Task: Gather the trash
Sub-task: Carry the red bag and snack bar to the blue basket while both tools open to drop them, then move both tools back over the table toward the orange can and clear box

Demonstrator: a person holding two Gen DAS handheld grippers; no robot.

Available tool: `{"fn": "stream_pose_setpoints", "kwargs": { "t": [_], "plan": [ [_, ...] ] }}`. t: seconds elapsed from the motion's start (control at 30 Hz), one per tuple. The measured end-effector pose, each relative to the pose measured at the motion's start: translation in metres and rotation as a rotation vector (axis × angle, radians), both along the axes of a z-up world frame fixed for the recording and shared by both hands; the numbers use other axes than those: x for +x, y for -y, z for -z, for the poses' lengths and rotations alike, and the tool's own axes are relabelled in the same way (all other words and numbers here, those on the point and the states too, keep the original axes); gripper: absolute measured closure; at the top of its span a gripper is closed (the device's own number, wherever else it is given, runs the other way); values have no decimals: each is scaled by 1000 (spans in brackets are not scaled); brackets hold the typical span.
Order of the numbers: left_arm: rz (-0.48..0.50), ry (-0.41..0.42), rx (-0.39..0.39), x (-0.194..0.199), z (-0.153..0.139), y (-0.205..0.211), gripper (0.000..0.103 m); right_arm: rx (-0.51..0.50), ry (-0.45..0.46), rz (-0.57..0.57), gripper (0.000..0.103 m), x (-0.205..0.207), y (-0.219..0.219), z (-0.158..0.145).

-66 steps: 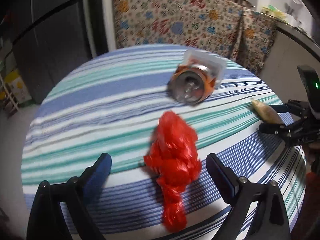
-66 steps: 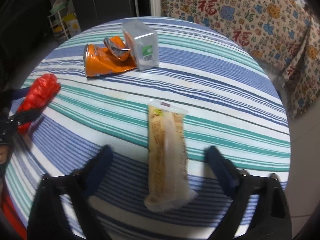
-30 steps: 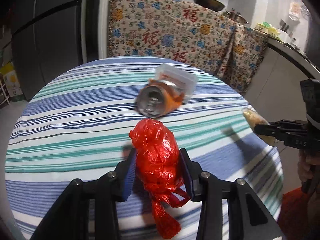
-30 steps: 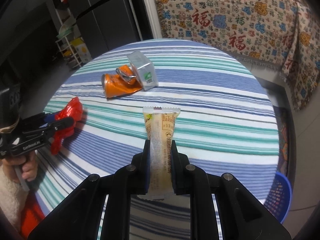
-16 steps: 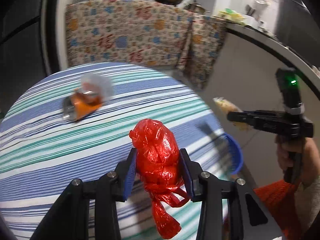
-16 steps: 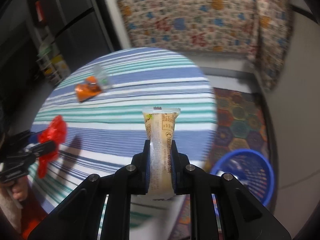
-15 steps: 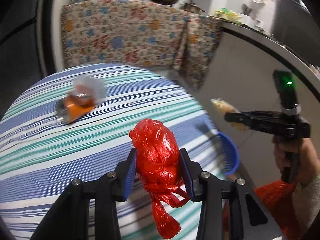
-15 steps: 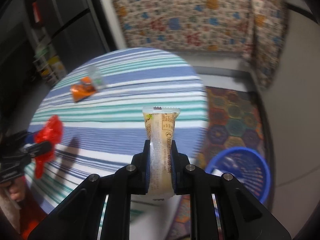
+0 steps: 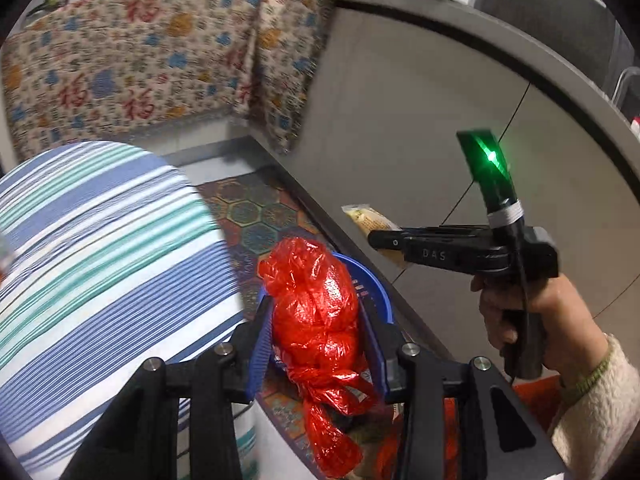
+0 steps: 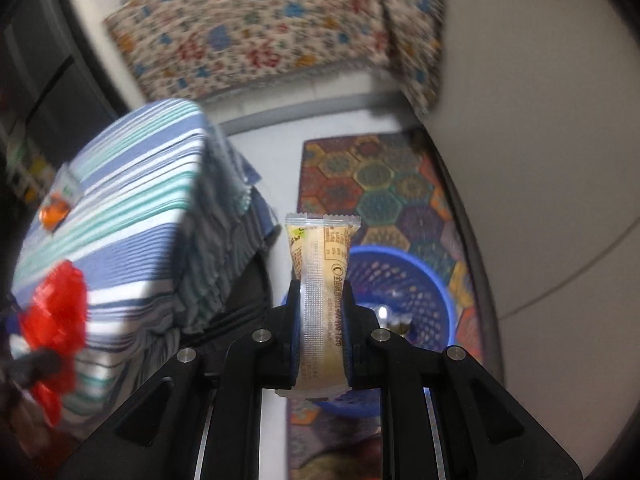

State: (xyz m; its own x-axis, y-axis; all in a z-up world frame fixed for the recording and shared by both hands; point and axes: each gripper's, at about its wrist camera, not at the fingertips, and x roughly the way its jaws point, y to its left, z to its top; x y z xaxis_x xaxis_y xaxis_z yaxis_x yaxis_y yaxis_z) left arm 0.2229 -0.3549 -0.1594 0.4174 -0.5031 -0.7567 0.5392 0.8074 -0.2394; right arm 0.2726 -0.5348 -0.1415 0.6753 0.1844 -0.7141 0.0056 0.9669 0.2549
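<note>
My left gripper (image 9: pixel 316 324) is shut on a crumpled red plastic bag (image 9: pixel 316 312) and holds it in the air past the table edge, above a blue basket (image 9: pixel 370 280) on the floor. My right gripper (image 10: pixel 322 304) is shut on a yellow snack wrapper (image 10: pixel 322 264), held upright over the blue basket (image 10: pixel 416 284). The right gripper also shows in the left wrist view (image 9: pixel 380 238) with the wrapper (image 9: pixel 368 218) in it. The red bag shows blurred in the right wrist view (image 10: pixel 56 304).
The round table with a striped blue, green and white cloth (image 9: pixel 100 248) is at the left. A crushed orange can (image 10: pixel 54 210) lies on it. A patterned hexagon mat (image 10: pixel 380 184) lies under the basket. A grey counter wall (image 9: pixel 400 120) stands at the right.
Both grippers have swung right, off the table, with their loads. The blue basket is now close below both of them. The can has slid to the far left of view.
</note>
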Motion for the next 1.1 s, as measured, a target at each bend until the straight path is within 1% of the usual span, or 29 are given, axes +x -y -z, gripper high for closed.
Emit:
{"fn": "stream_pose_setpoints", "kwargs": {
  "t": [0.07, 0.13, 0.33, 0.57, 0.7, 0.73, 0.77, 0.8, 0.83, 0.87, 0.9, 1.0, 1.1],
  "plan": [
    [3, -22, 1, 9, 13, 16, 61, 19, -7, 4, 87, 3, 8, 0],
    [1, -45, 5, 22, 27, 30, 61, 1, -12, 6, 87, 5, 13, 1],
    [8, -65, 23, 44, 57, 65, 61, 34, -54, 32, 87, 16, 36, 15],
    [19, -86, 33, 58, 83, 90, 61, 137, -81, 95, 87, 14, 70, 30],
    [30, -94, 51, 61, 95, 101, 60, 176, -86, 117, 86, 13, 80, 35],
    [31, -95, 58, 63, 98, 104, 58, 185, -86, 122, 83, 13, 82, 36],
    [31, -95, 63, 65, 101, 107, 58, 188, -87, 130, 81, 13, 84, 37],
    [31, -95, 70, 67, 104, 110, 54, 186, -86, 141, 77, 13, 85, 38],
    [27, -93, 86, 71, 108, 114, 44, 190, -86, 145, 59, 14, 86, 39],
    [22, -90, 96, 73, 111, 116, 40, 197, -87, 147, 48, 14, 87, 40],
    [16, -82, 106, 75, 114, 118, 37, 207, -86, 155, 48, 15, 89, 41],
    [-4, -90, 128, 85, 120, 120, 37, 218, -76, 193, 48, 12, 98, 39],
    [-27, -102, 102, 89, 115, 114, 37, 204, -51, 229, 46, 8, 103, 33]
  ]
}}
